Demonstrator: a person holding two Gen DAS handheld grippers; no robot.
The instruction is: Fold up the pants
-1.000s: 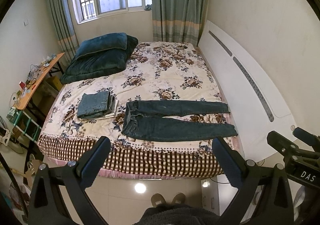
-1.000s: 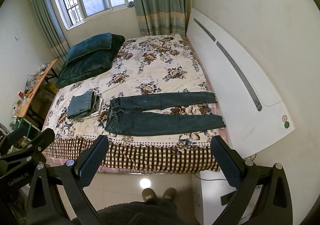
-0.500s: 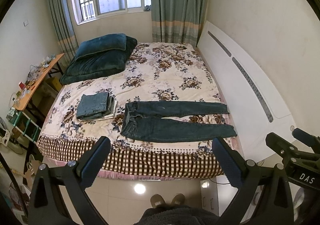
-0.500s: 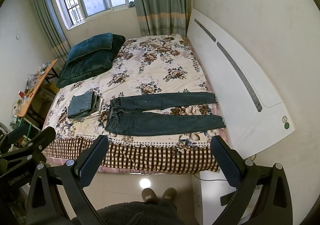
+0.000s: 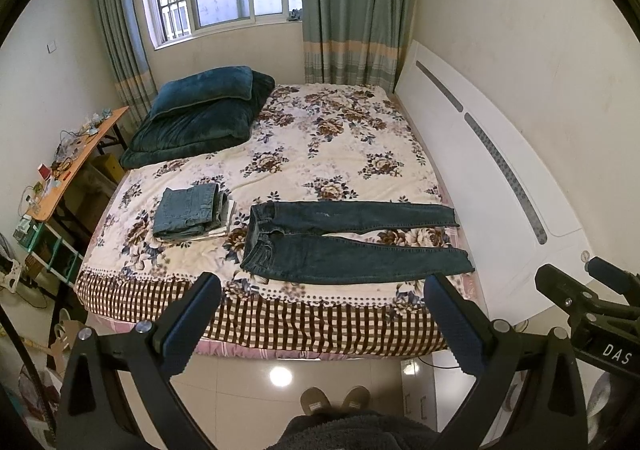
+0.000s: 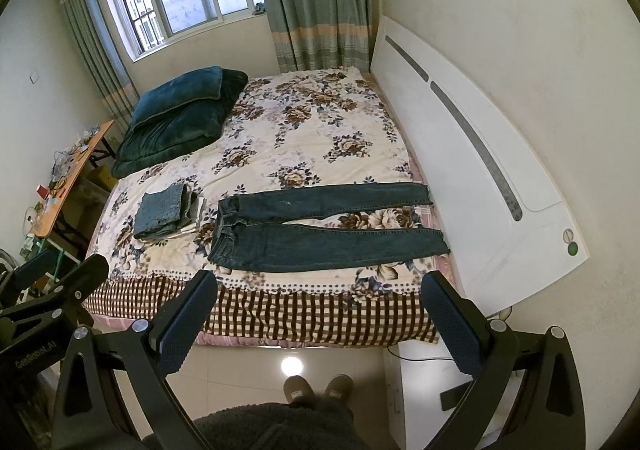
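Dark blue jeans (image 5: 352,240) (image 6: 320,228) lie spread flat near the front edge of a bed with a floral cover (image 5: 320,154) (image 6: 304,138). Their waist points left and both legs run right toward the white headboard. My left gripper (image 5: 320,320) hangs open above the floor, short of the bed's checked edge, with nothing between its fingers. My right gripper (image 6: 318,316) is open and empty too, at the same distance from the bed. Each gripper's body shows at the edge of the other's view.
A folded stack of lighter jeans (image 5: 188,210) (image 6: 166,216) sits left of the spread pair. A dark teal quilt and pillow (image 5: 200,114) lie at the far left. A cluttered wooden desk (image 5: 72,166) stands left of the bed; a white headboard (image 6: 472,166) lines the right. A person's feet (image 6: 316,390) stand on the tiled floor.
Both views have shifted only very slightly; the jeans and the stack have not moved, and both grippers stay open.
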